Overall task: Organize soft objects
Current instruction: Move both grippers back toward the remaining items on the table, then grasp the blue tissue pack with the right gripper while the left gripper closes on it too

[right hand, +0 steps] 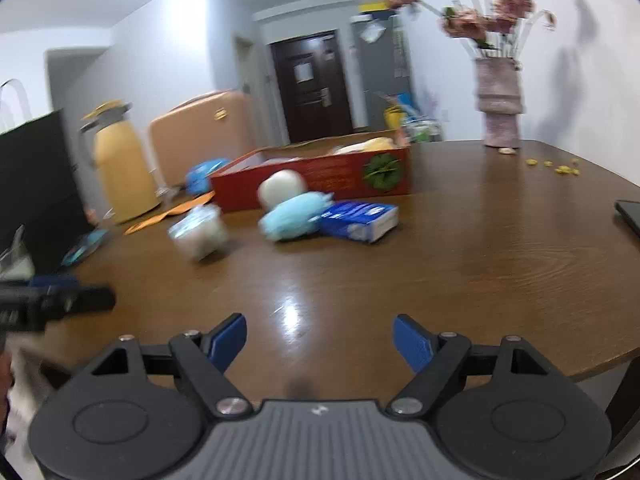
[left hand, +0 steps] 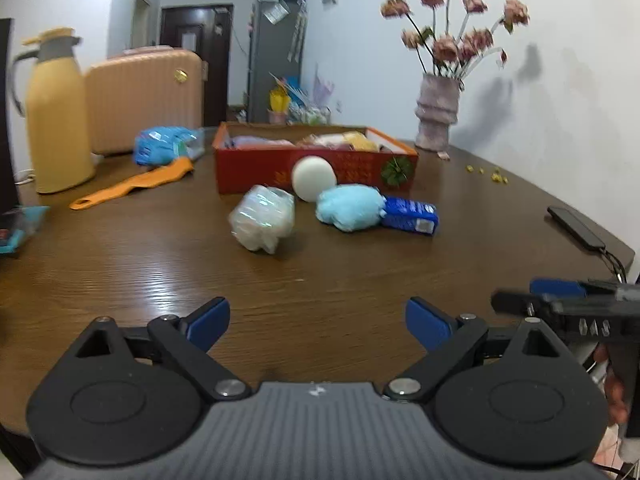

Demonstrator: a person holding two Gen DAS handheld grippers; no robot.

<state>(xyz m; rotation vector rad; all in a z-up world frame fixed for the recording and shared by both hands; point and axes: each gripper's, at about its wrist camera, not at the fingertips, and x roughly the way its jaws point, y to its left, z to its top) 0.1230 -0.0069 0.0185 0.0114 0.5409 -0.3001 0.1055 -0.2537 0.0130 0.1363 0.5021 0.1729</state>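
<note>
On the brown table lie a plastic-wrapped white bundle [left hand: 262,218] [right hand: 199,232], a white ball [left hand: 314,179] [right hand: 281,189], a fluffy light-blue soft item [left hand: 350,208] [right hand: 294,216] and a blue tissue pack [left hand: 410,216] [right hand: 360,220]. Behind them stands a red box [left hand: 316,170] [right hand: 320,176] with several soft items inside. My left gripper [left hand: 318,324] is open and empty, low over the near table. My right gripper [right hand: 319,340] is open and empty, also near the front edge. Each gripper shows at the edge of the other's view.
A yellow jug [left hand: 58,116], an orange comb-like tool [left hand: 132,184] and a blue packet [left hand: 166,146] sit at the left. A vase of pink flowers [left hand: 438,114] stands back right. A black phone [left hand: 576,228] lies at the right edge. Small yellow bits [left hand: 492,174] dot the table.
</note>
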